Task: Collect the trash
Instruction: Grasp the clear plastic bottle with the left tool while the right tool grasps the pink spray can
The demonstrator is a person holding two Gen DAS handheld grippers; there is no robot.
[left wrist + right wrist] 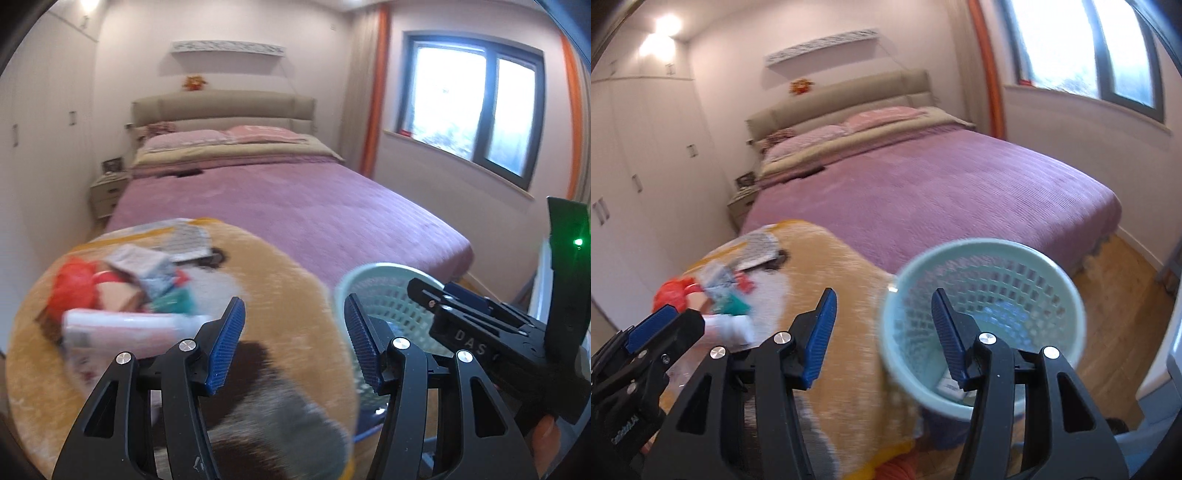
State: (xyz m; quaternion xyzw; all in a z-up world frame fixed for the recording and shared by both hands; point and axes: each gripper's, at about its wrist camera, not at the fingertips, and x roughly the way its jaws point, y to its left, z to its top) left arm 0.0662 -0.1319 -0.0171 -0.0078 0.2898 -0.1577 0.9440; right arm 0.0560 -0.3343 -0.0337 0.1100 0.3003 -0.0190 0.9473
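Both grippers hang above the round cushioned stool, and neither one holds anything. The left gripper has its blue pads apart over bare fabric; the right gripper is spread too, with nothing between its pads. The trash pile of wrappers, a red bag and a white tube lies ahead and left of the left gripper, and the mint wastebasket stands just right of both. This looks like a pause between pickups: next, reach left to the pile and close on one piece.

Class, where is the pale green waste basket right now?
In the right wrist view the waste basket sits lower right, on the wooden floor between the orange blanket and the foot of the bed.
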